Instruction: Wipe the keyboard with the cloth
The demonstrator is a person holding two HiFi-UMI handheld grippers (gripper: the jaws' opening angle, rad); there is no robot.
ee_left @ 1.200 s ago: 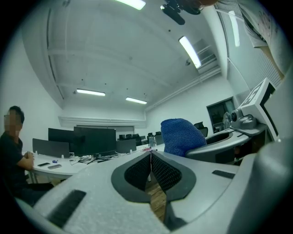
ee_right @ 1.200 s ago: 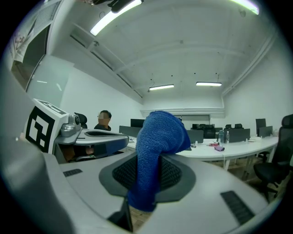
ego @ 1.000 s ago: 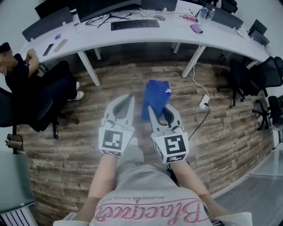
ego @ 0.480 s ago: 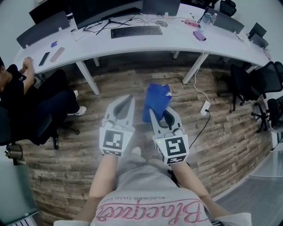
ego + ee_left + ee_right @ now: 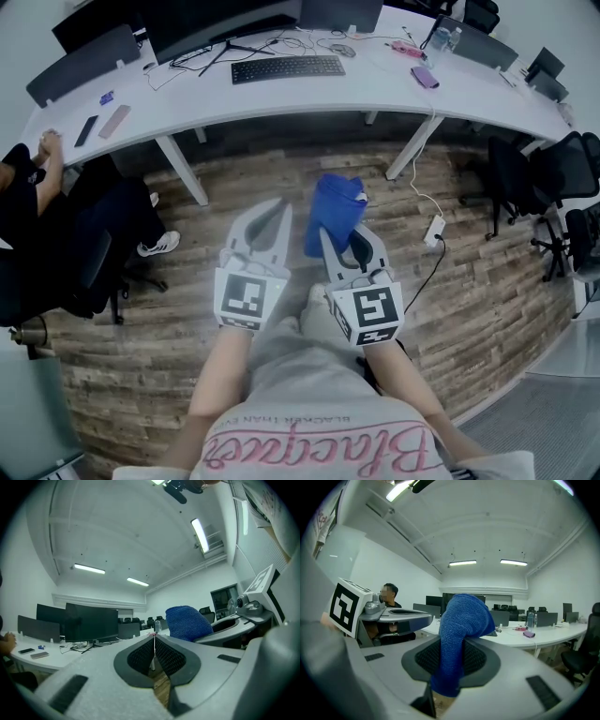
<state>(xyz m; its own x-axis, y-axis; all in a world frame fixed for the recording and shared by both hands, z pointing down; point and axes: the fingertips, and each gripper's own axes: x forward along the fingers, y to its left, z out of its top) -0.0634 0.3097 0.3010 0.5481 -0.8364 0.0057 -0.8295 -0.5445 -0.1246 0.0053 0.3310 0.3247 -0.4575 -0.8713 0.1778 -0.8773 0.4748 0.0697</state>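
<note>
Big open office here, with a floor [image 5: 469, 300] of weathered wood planks in grey-brown tones. Across the top of the head view curves a long white desk [image 5: 281, 94], smooth-topped, on slanted white legs. The black keyboard [image 5: 288, 67] lies flat on it near the middle, in front of a dark monitor [image 5: 225, 19], with thin cables trailing beside it. Further along to the right there's a small purple item [image 5: 424, 77], and to the left a dark phone [image 5: 86, 129]. A clear bottle [image 5: 529, 619] stands on the desk too; what's in it, I can't tell. A person [image 5: 37, 187] in black sits at the desk's left end, black office chairs [image 5: 525, 169] cluster on the right, and a white power strip [image 5: 434, 230] lies on the planks.

Down low, well short of the desk, both tools are held out over the floor. The right gripper [image 5: 342, 246] has its fingers clamped on the cloth [image 5: 335, 211], a blue, nubby knit that bunches up and flops over the tips. The left gripper [image 5: 274, 211] sits just beside it, fingers pressed together, mesh-textured pads meeting with nothing between them.
</note>
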